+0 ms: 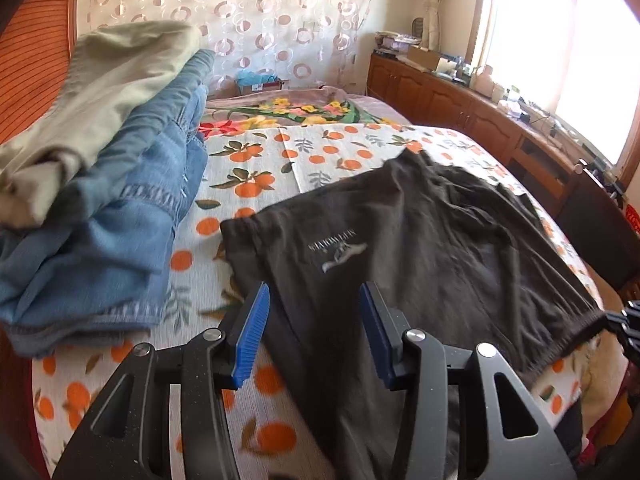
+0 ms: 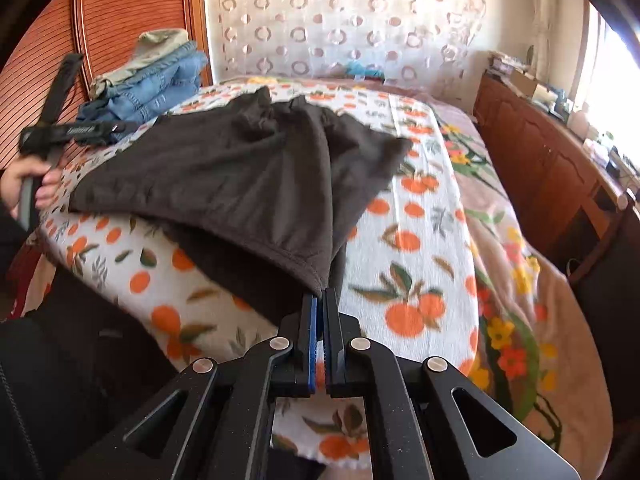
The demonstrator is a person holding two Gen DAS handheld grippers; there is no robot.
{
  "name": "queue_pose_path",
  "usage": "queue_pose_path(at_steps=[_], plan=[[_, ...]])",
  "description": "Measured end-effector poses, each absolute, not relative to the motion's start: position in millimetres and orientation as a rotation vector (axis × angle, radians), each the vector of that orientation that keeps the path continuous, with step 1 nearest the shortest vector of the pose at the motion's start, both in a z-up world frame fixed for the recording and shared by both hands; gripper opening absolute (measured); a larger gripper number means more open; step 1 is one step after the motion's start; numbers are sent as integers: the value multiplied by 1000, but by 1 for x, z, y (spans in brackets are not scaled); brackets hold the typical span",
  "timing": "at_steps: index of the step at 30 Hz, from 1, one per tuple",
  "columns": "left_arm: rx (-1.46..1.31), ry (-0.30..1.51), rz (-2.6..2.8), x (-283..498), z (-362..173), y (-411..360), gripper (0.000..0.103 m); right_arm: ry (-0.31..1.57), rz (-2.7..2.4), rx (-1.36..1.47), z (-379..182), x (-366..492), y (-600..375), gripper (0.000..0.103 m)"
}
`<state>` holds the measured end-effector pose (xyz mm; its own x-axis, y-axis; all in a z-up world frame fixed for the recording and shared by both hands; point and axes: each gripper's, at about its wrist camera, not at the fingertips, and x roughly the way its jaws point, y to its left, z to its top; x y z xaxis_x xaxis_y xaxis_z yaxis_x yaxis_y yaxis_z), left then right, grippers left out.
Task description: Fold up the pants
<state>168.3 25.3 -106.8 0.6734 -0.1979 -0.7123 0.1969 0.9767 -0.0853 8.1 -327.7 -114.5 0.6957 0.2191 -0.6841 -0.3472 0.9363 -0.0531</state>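
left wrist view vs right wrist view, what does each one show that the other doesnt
Only the left wrist view shows the left gripper from behind, its jaws apart with nothing between them, and the pale logo on the dark pants.

Only the right wrist view shows the right gripper shut on a hem corner of the pants, and a hand holding the other gripper's handle.

Both show the dark pants spread on the orange-print bedspread, the stack of jeans, the circle-pattern curtain and the wooden cabinets.
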Motion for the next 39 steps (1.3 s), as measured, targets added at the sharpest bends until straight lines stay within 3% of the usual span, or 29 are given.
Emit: queue_pose_path(at_steps=[7, 12, 17, 21, 26, 31, 34, 39], plan=[[56, 828, -186, 198, -116, 18, 44, 741, 308, -130, -120, 12, -334, 2], [71, 870, -159, 216, -123, 21, 27, 733, 308, -125, -124, 13, -332, 2], [75, 885, -162, 219, -128, 23, 23, 724, 313, -109, -126, 10, -333, 2], [81, 882, -166, 220, -128, 24, 5, 721, 315, -107, -127, 9, -334, 2], [93, 773, -82, 210, -107, 35, 1, 717, 321, -98, -128, 9, -336, 2], [72, 761, -118, 208, -92, 41, 1, 719, 321, -103, -128, 9, -336, 2], [69, 771, -146, 212, -96, 34, 14, 717, 320, -97, -128, 10, -336, 2], [89, 818, -163, 222, -113, 19, 45, 713, 320, -101, -129, 9, -336, 2]])
